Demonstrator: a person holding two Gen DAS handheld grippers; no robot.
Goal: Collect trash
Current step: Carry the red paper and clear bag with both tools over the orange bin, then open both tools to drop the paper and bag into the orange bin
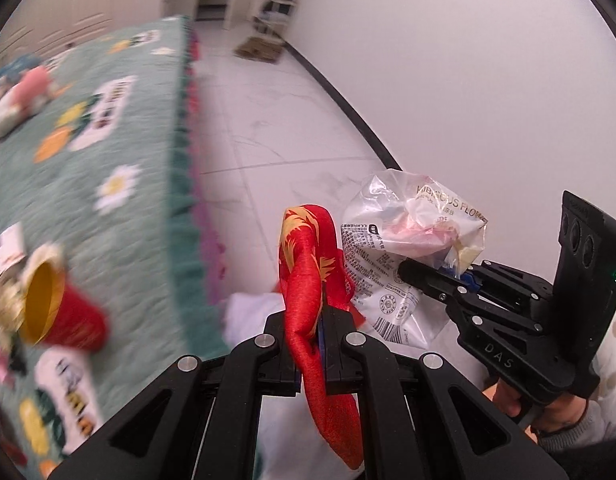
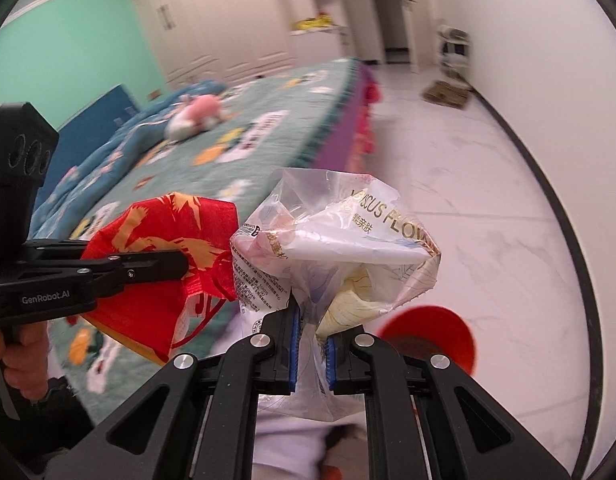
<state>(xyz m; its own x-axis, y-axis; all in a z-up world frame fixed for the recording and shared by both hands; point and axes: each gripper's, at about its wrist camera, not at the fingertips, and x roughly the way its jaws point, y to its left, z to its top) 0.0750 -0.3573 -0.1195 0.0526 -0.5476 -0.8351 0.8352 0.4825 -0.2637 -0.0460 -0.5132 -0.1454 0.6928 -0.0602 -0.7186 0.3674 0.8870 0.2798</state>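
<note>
Red satin pouch (image 1: 312,280) sits clamped between the left gripper (image 1: 312,344) fingers in the left wrist view; its long axis runs up and away along the fingers, with a tail hanging back below the jaws. Just right of it, the right gripper (image 1: 436,280) is pinched shut on a crumpled clear wrapper (image 1: 408,236), wrapper and pouch nearly touching. Both loads hang past the bed (image 1: 120,184) edge, over white floor (image 1: 276,128). More litter remains on the bed at near left: a tipped red cup (image 1: 64,316) with scraps around it. Right wrist view: wrapper (image 2: 336,240) is squeezed between the right gripper (image 2: 312,352) pads, bulging up and forward from them; the pouch (image 2: 160,264) lies at its left, held by the left gripper (image 2: 176,264). At near right, below the wrapper, a round red shape (image 2: 432,336) shows on the floor, blurred; possibly a bin, cannot tell. Judgement: if that is the drop point, it lies right of and below both sets of fingers, and the right hand is the nearer, so the wrapper would go first.
</note>
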